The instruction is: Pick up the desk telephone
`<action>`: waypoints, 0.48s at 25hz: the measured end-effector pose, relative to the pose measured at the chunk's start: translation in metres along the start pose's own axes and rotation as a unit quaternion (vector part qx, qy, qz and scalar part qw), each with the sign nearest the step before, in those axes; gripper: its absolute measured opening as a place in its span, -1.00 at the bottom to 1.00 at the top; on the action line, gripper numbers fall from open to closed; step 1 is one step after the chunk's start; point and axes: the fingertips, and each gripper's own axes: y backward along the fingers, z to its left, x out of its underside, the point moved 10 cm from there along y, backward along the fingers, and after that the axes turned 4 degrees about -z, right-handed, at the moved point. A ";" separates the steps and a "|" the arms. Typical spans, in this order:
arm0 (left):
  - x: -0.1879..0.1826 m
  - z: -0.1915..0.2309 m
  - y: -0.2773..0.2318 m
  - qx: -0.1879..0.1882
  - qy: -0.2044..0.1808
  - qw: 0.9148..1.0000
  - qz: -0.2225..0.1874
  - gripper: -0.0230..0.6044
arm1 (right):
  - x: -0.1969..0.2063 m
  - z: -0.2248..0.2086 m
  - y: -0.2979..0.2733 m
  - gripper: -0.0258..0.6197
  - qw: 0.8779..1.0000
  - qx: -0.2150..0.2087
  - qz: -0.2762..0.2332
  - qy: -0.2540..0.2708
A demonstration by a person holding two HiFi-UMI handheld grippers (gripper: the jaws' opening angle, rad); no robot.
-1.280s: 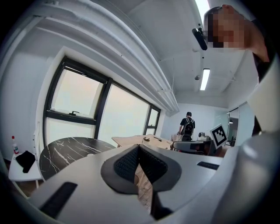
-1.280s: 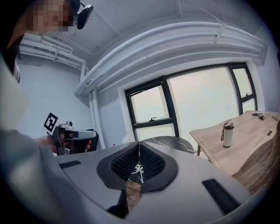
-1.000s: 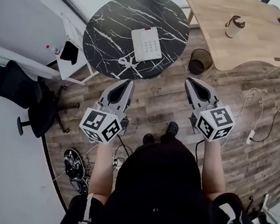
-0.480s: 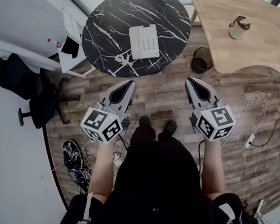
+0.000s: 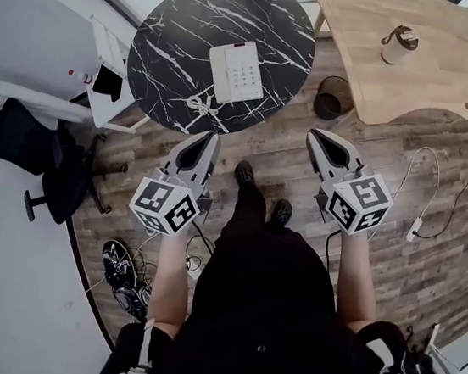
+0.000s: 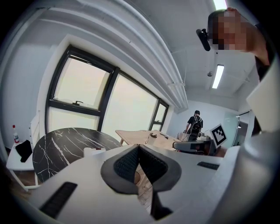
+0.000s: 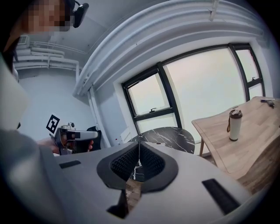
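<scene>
Two closed, empty tools: left hand-held gripper (image 5: pixel 213 136), right hand-held gripper (image 5: pixel 313 135). The desk telephone (image 5: pixel 236 73), whole in the head view, sits half-hidden behind the left jaws.

No words or numbers can be read anywhere. The buttons (image 5: pixel 247 74) on the desk telephone (image 5: pixel 230 75) are too small.

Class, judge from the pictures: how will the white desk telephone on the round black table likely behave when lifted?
The desk telephone looks like rigid plastic, so probably stiff and fairly light. Its cord, looped on the table, would likely trail and tug. The smooth casing may slip.
</scene>
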 end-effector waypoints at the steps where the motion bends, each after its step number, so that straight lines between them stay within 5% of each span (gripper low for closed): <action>1: -0.003 0.006 -0.005 0.004 0.002 1.000 -0.002 -0.88 | -0.004 -0.001 -0.006 -0.82 1.000 0.003 0.000 0.003; 7: -0.022 0.039 -0.035 0.059 -0.020 0.998 0.008 -0.88 | -0.034 -0.003 -0.053 -0.82 1.000 0.009 0.004 0.024; 12: -0.035 0.079 -0.049 0.065 -0.014 0.998 0.005 -0.88 | -0.050 0.003 -0.097 -0.82 0.999 0.010 0.007 0.031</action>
